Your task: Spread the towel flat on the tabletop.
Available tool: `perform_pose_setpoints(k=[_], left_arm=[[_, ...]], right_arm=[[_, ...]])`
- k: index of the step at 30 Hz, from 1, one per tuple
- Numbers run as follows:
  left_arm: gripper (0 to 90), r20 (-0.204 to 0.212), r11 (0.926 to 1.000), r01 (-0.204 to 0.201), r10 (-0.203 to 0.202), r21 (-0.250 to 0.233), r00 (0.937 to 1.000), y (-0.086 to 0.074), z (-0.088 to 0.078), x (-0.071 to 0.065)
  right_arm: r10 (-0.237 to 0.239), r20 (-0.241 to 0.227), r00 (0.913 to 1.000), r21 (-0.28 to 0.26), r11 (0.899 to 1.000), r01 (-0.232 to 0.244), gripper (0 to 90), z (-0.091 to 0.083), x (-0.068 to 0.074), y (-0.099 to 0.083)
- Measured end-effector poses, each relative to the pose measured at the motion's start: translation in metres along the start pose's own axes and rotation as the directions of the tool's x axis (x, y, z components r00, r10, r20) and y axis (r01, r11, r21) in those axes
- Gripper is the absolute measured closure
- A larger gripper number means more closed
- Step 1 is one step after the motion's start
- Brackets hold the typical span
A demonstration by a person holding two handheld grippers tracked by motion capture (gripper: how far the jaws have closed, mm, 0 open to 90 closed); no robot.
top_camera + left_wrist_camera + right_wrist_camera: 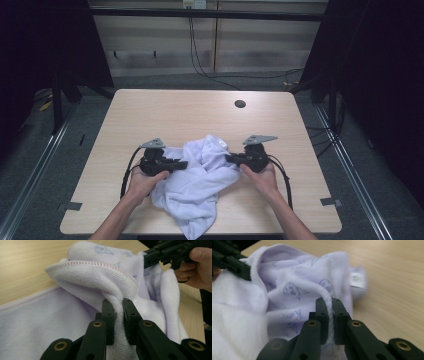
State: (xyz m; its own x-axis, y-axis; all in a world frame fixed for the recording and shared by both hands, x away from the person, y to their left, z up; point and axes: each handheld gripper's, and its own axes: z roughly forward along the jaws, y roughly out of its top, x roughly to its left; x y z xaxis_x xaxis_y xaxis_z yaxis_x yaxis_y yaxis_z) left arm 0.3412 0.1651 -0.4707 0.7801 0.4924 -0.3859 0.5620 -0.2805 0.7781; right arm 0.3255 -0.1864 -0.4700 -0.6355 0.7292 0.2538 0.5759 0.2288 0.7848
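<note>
Near the front edge of the pale wooden table point(150, 107), a crumpled white terry towel point(197, 182) is pinched by the left gripper point(184, 163) and right gripper point(229, 158). Grasping seems finished; lifting and spreading is judged next.

Wooden table point(150, 115), crumpled white towel point(197, 190)

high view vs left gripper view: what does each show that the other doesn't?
High view alone: the whole table, the dark hole near its far edge, the towel hanging over the near edge, both forearms. Left gripper view alone: the towel's pink-stitched hem, and the left gripper pinching a fold. Both: the lilac towel, the right gripper on it, wood tabletop.
</note>
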Motion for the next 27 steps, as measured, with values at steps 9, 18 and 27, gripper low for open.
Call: perform_pose_setpoints(k=[9,18,27], left_arm=[[82.6,-0.027,0.9912,0.000,-0.004,-0.132,0.9996,0.014,-0.030,0.001],[83.1,-0.082,0.9530,-0.024,-0.001,-0.302,0.9967,0.058,-0.065,-0.002],[83.4,-0.186,0.8994,-0.108,0.031,-0.424,0.9821,0.128,-0.109,-0.017]], right_arm=[[0.048,0.048,0.9977,-0.091,0.995,-0.044,86.8,-0.037,-0.015,0.008],[0.063,0.108,0.9922,-0.221,0.975,-0.038,86.8,-0.076,-0.018,0.061],[0.057,0.200,0.9781,-0.319,0.948,0.010,87.2,-0.107,-0.012,0.141]])
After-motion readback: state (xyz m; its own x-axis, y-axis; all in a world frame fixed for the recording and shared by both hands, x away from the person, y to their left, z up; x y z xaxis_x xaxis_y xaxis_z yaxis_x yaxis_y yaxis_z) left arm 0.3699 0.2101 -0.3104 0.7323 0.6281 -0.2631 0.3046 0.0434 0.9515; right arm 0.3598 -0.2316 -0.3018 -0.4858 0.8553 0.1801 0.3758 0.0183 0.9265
